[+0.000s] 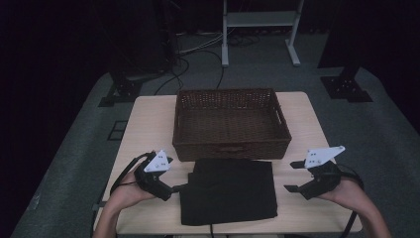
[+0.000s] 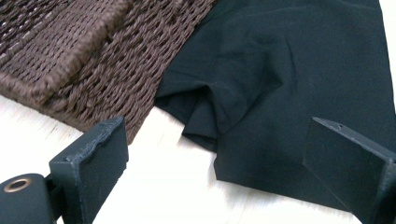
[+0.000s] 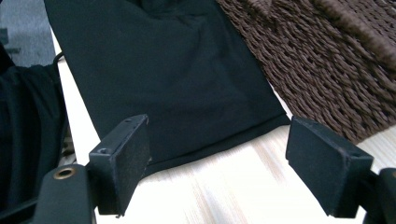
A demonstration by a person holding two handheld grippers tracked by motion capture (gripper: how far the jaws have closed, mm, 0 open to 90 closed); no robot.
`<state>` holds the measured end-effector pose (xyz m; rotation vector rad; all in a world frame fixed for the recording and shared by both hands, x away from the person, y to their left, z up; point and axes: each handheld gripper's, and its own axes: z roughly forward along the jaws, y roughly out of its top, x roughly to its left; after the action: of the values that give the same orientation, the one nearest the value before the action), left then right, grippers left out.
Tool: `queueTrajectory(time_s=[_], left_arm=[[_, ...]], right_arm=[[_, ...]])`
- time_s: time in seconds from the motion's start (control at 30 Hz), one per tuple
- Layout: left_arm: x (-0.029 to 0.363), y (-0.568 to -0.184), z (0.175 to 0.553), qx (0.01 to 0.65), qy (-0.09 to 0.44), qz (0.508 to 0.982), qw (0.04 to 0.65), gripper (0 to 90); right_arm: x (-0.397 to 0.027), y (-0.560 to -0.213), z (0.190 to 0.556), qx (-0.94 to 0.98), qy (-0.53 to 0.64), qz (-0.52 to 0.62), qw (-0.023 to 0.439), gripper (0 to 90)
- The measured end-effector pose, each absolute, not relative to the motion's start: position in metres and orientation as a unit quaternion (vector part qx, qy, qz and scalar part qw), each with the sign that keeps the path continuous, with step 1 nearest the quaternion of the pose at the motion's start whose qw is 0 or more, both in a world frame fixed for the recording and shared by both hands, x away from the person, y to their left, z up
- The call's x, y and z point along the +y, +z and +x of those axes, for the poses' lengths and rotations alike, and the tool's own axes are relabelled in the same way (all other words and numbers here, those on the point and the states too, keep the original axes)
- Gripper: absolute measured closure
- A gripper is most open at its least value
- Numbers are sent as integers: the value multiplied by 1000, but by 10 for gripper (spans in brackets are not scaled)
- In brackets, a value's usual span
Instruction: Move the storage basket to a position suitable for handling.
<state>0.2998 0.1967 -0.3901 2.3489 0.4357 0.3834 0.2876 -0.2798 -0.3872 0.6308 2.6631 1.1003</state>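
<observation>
A folded black cloth point(image 1: 230, 191) lies flat on the light wooden table point(image 1: 148, 124), its far edge touching the front wall of a brown wicker basket point(image 1: 230, 148), whose inside holds nothing. My left gripper point(image 1: 174, 174) hovers at the cloth's left edge, jaws open and pointing right. My right gripper point(image 1: 293, 176) is off the cloth's right edge, jaws open and pointing left. In the left gripper view, the left gripper point(image 2: 217, 140) frames a creased cloth point(image 2: 289, 70) corner beside the basket point(image 2: 93, 56). The right gripper point(image 3: 219, 135) frames the cloth point(image 3: 163, 70) hem near the basket point(image 3: 327, 60).
Bare tabletop point(image 1: 302, 119) flanks the basket on both sides. Grey carpet point(image 1: 74, 163) surrounds the table. Black stand feet point(image 1: 121, 91) and cables point(image 1: 183, 69) lie on the floor behind it, with a white frame point(image 1: 260, 29) farther back.
</observation>
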Motion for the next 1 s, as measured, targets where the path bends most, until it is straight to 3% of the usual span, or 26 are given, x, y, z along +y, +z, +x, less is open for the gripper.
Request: queueTrajectory(time_s=[1.0], left_arm=[[150, -387, 309, 123, 118, 931, 322, 59]], right_arm=[[-220, -381, 306, 936, 317, 140, 69, 193]])
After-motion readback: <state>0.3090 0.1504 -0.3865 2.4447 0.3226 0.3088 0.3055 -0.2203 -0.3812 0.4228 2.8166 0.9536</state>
